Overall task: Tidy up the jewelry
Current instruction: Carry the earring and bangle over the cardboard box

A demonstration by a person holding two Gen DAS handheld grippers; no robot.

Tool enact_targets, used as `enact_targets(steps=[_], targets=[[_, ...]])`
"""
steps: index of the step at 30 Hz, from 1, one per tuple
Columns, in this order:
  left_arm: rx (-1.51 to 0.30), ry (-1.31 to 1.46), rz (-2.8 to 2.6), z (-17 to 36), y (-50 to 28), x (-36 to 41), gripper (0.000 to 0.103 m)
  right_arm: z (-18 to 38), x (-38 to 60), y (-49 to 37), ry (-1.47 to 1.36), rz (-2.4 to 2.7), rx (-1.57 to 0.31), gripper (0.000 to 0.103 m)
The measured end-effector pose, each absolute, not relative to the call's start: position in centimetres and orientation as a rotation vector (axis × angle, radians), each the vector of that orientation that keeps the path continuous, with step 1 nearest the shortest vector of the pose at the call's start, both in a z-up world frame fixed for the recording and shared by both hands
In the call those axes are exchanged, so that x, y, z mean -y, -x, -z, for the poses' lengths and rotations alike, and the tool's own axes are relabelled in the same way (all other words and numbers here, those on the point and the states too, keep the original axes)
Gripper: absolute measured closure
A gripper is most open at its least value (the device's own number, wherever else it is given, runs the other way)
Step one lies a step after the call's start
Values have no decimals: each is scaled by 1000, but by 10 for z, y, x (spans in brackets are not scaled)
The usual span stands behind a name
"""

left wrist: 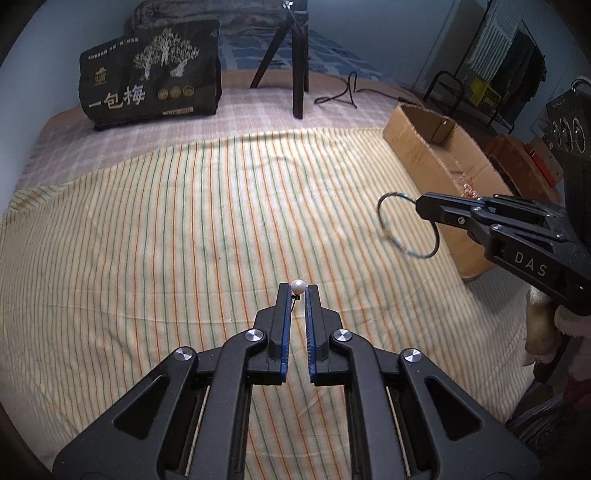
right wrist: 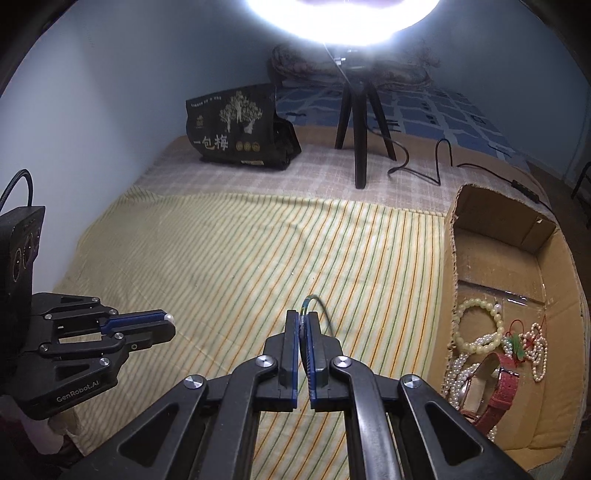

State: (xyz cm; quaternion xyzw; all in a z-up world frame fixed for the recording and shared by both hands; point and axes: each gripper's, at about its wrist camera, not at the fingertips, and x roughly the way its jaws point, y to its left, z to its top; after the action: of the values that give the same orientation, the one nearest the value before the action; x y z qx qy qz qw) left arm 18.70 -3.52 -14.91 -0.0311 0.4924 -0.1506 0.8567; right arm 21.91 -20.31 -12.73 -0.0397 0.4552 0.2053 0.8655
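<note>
Here, two handheld grippers hover above a bed covered by a striped cloth [left wrist: 184,229]. The left gripper [left wrist: 298,291] pinches a pearl earring [left wrist: 298,286] at its fingertips, the white pearl showing just past the blue pads with a thin dark post below it. The right gripper [right wrist: 303,321] is pressed together on a thin blue hoop bangle [left wrist: 406,225], which stands out in the air from its tips, off the cloth and just beside the near wall of a cardboard box [right wrist: 550,258] lying along the bed's right edge. Inside the box, at its near end, sit a pale green bead bracelet [right wrist: 476,326], strands of a pearl necklace [right wrist: 537,350], a red cord charm [right wrist: 515,341] and a watch with a red strap [right wrist: 498,391], all crowded together. Toward the head of the bed a dark snack bag [left wrist: 151,77] with gold trees leans near the left edge, and a black tripod [right wrist: 360,122] stands beside it under a glaring ring light [right wrist: 343,18].
</note>
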Motion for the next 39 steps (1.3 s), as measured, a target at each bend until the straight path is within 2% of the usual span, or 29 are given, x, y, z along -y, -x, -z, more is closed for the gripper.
enact_targets(steps=[19,39], targets=[[-943,97,371,107,-184,60,98,70,238,-209,22,-403,-823,102],[-880,60,508,83,-190,147,98,38,340,-201,-56,-225,-757,102]])
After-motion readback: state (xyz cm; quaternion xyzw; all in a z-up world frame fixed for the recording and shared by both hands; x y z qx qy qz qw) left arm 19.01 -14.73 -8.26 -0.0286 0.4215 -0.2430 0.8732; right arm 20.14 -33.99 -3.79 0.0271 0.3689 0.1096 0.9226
